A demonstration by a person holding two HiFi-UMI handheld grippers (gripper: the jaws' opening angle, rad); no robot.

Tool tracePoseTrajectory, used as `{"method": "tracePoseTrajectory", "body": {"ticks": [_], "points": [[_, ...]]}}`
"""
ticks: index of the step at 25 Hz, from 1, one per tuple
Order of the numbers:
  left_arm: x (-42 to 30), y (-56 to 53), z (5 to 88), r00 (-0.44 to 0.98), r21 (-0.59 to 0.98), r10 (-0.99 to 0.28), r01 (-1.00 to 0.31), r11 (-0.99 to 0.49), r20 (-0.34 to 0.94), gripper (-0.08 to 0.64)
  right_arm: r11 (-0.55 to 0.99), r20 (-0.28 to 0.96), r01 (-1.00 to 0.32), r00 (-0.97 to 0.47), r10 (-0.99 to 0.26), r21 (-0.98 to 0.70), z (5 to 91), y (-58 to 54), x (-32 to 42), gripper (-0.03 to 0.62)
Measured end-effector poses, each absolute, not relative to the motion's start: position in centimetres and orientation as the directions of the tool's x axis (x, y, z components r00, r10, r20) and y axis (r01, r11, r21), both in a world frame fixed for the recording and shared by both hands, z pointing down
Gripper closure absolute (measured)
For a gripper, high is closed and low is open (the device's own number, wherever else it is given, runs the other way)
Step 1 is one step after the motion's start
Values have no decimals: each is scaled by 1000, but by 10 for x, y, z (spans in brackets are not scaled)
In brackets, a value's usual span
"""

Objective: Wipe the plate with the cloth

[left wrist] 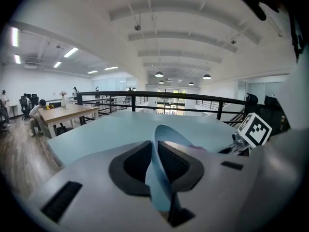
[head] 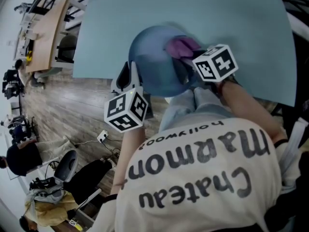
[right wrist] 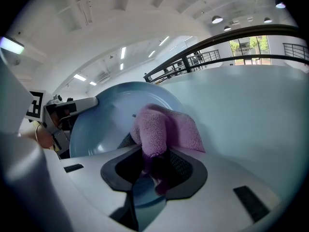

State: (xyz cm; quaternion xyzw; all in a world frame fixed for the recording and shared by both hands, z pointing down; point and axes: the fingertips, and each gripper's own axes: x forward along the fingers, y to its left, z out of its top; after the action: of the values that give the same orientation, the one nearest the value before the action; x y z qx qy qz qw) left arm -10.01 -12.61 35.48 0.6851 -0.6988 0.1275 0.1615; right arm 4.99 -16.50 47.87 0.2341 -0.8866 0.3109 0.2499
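Between the left tongs [left wrist: 157,153], shut tight, sits the rim of the blue plate [head: 152,66], held edge-on and tilted over the pale blue counter [head: 193,13]. Just right of them, the right tongs [right wrist: 153,154] are clamped on a bunched pink terry cloth [right wrist: 166,124] lying against the plate's inner face.

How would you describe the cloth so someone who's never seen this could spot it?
Start at the big pale blue table; at its near edge is a round blue plate. The cloth is the bunched, fluffy pink-purple towel against the plate's face, pinched in the right gripper: the only soft, non-blue thing there.
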Motion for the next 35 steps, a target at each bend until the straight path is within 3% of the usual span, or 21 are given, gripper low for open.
{"method": "tracePoseTrajectory", "body": {"ticks": [14,18,23,29,35], "points": [[-117,-124,376,111,180,-837,-984,-15,536,506,705,662,-603,-706,-251,-375,475,-166,47,451],[-128,-126,390,164,290,-799,-957,14,579,505,714,703,-623,-661,-263,-319,473,-170,44,451],[-134,-131,405,270,463,-769,-885,39,579,508,694,732,-673,-604,-315,-257,470,-182,42,451],[-142,-130,419,330,466,-718,-885,-8,613,508,677,761,-713,-540,-359,-186,469,-182,40,451],[-151,-137,418,391,548,-737,-836,-33,552,508,648,750,-736,-539,-383,-198,465,-181,35,451]]}}
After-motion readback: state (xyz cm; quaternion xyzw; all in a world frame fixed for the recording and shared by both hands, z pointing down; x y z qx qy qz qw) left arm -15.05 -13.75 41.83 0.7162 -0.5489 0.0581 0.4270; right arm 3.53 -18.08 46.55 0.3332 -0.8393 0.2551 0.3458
